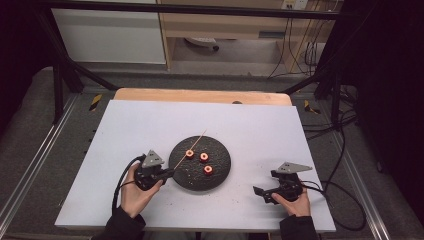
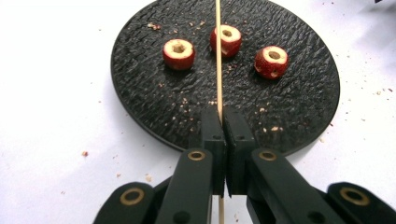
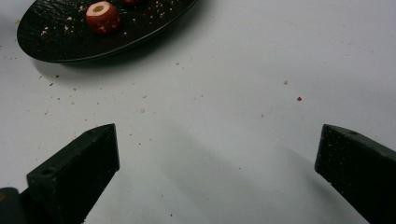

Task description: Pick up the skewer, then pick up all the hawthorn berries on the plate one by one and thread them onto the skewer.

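Table [image 1: 150, 125]: a white sheet is covering the top, with a strip of wood showing along the far edge; crumbs are lying scattered on it around the plate.
Plate [image 1: 220, 175]: a round black plate with a rough surface is sitting near the middle of the table, between the two grippers and closer to the left one.
Left gripper [image 1: 170, 173]: it is resting in the person's left hand at the plate's left edge, its jaws pressed together on the skewer and pointing over the plate.
Right gripper [image 1: 258, 191]: it is sitting low over bare table to the right of the plate, well apart from it, its jaws standing wide apart with nothing between them.
Skewer [image 2: 218, 56]: a thin wooden stick is running from the left jaws across the plate and out past its far rim, passing just beside the middle fruit in the left gripper view.
Fruits [image 2: 178, 53]: three small red cored pieces are lying in a row on the plate, apart from each other, holes facing up.
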A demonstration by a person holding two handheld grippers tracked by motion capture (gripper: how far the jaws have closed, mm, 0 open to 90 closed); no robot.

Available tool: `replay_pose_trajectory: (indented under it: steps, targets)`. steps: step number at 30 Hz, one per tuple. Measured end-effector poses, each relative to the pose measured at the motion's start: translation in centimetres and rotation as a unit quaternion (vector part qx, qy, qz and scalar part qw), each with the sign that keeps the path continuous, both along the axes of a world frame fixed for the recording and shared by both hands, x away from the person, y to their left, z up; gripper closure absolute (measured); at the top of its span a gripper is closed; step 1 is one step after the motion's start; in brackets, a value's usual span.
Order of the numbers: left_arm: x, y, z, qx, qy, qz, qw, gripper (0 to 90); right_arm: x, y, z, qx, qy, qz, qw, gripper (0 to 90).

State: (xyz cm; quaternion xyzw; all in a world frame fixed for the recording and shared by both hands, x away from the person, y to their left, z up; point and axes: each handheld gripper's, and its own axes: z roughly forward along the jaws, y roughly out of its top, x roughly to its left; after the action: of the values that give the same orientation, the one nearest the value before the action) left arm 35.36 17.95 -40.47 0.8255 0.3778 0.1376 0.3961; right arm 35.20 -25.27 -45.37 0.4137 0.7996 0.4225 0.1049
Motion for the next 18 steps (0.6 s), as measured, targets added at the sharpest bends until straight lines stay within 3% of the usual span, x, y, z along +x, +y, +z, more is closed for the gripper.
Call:
replay_pose_trajectory:
  steps: [18]
  targets:
    - [-1.7, 2.9, -1.4, -0.023, -0.020, -0.002, 0.9995, 88.0, 0.1, 0.2, 0.0, 0.005, 0.002, -0.006, 1.0000, 0.6]
